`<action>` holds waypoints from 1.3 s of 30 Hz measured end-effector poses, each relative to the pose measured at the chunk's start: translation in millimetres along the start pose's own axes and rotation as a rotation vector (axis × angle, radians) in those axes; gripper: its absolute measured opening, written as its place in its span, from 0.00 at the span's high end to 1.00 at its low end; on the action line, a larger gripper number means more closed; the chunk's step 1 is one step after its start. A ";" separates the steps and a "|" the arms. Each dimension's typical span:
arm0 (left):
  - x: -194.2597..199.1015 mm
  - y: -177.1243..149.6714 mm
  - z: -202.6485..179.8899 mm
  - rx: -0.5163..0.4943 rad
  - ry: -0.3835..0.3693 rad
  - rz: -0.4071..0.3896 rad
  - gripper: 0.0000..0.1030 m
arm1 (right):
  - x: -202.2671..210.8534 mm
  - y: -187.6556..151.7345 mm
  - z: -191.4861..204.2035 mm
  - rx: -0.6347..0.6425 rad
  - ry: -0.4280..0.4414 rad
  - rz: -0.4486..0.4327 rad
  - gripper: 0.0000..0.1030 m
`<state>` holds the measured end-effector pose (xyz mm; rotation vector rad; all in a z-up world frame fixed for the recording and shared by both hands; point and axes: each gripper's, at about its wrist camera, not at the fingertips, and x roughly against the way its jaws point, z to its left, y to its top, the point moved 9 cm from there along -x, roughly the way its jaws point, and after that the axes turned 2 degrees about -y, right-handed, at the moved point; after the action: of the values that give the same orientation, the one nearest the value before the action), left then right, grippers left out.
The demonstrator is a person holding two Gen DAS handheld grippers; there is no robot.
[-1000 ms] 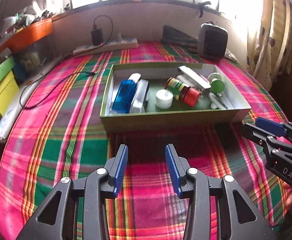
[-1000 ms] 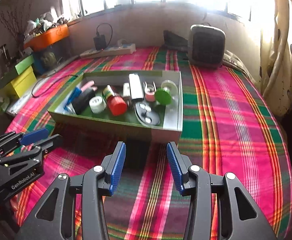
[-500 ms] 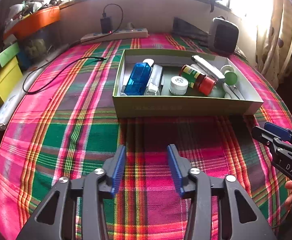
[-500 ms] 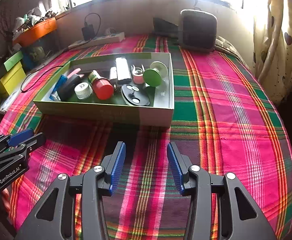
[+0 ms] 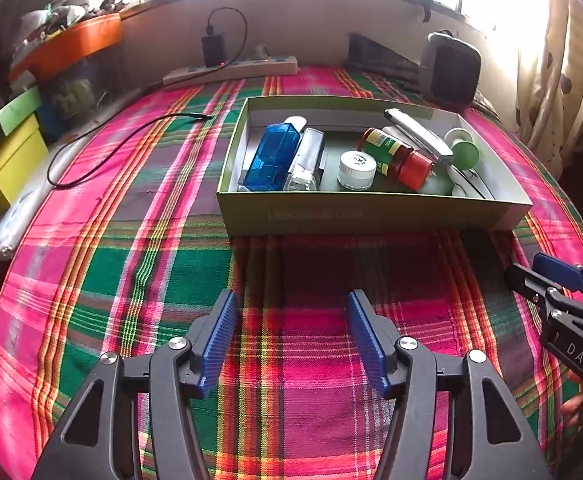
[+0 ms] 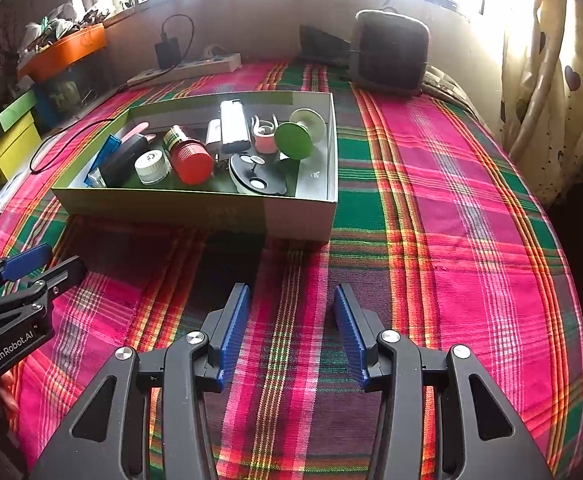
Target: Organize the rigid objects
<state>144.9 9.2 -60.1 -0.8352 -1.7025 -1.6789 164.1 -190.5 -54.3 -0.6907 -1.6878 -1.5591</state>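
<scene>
A green cardboard box [image 5: 371,210] [image 6: 195,206] lies on the plaid cloth and holds several rigid objects: a blue case [image 5: 271,158], a clear bottle [image 5: 305,160], a white-capped jar [image 5: 356,170] [image 6: 152,166], a red-capped spice bottle [image 5: 397,156] [image 6: 189,156], a silver bar [image 5: 419,132] [image 6: 234,126], a green spool [image 5: 464,153] [image 6: 294,140] and a black lid [image 6: 256,178]. My left gripper [image 5: 291,340] is open and empty, well in front of the box. My right gripper [image 6: 291,332] is open and empty, in front of the box's right corner.
A power strip [image 5: 231,71] with a charger and a black cable [image 5: 103,148] lie at the back left. A dark heater [image 6: 389,56] stands at the back right. Yellow and green boxes [image 5: 3,152] and an orange tray [image 5: 67,46] sit at the left. A curtain [image 6: 551,80] hangs at the right.
Both grippers have pulled back from the box and risen, so the box looks farther away. Both stay open and empty.
</scene>
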 end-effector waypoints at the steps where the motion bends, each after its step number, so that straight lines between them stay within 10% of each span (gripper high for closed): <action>1: -0.1 0.1 -0.3 -0.001 0.003 0.000 0.44 | -0.1 0.5 0.0 0.000 0.000 0.000 0.56; 39: -0.5 -0.6 -0.7 0.003 0.008 0.001 0.43 | -2.1 0.4 -2.0 -0.002 -0.004 0.006 0.44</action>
<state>144.8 8.5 -60.8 -0.8273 -1.6985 -1.6763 166.0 -192.3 -55.7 -0.6997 -1.6866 -1.5564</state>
